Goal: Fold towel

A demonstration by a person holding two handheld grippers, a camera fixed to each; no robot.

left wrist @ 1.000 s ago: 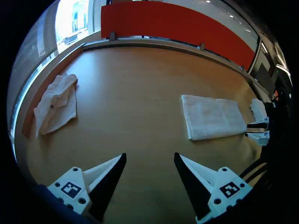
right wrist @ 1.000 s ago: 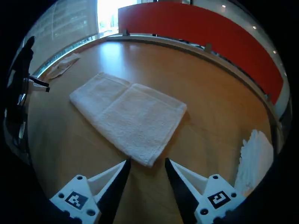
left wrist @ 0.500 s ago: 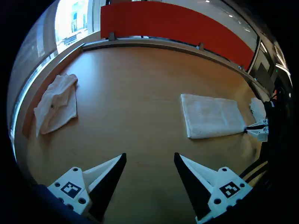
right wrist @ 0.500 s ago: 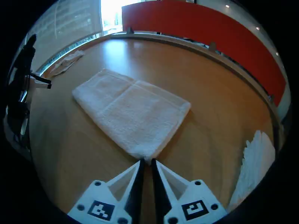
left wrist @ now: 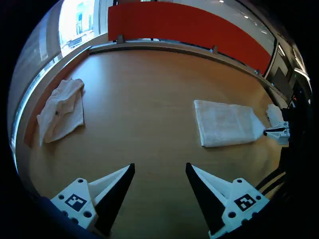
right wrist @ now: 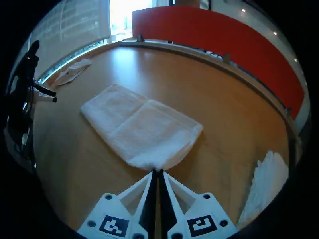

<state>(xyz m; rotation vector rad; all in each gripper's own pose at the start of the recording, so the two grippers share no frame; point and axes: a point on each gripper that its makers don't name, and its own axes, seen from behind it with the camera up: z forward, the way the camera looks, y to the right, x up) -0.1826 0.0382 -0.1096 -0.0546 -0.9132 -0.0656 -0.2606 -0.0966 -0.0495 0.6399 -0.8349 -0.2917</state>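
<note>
- With the right gripper (right wrist: 156, 172), pinched the near corner of the towel (right wrist: 143, 129): both fingers closed together on the cloth, no gap between them, the corner raised a little off the table (right wrist: 223, 119).
- From this gripper, saw the towel directly ahead, flat in the middle of the table and already folded at least once, with its long axis going diagonally away toward the far left.
- In the left gripper view, found the same towel (left wrist: 225, 123) right of centre, with its long axis across from left to right and its right end drawn to a point at the right gripper (left wrist: 275, 131).
- With the left gripper (left wrist: 159, 167), gripped nothing: fingers wide apart, above bare wood, well apart from the towel ahead and to the right of it.
- Judged the right gripper as the nearer one by far, already in contact with the cloth.
- Judged the coming move as a carry of the pinched corner along the long axis, forward and left from the right gripper, over to the far short edge.
- Judged a risk of a skewed fold, with only one corner in a grip.
- Noted also a crumpled cloth (left wrist: 60, 109) near the left edge of the table and a white pile (right wrist: 267, 183) at the right, both well apart from the towel.
</note>
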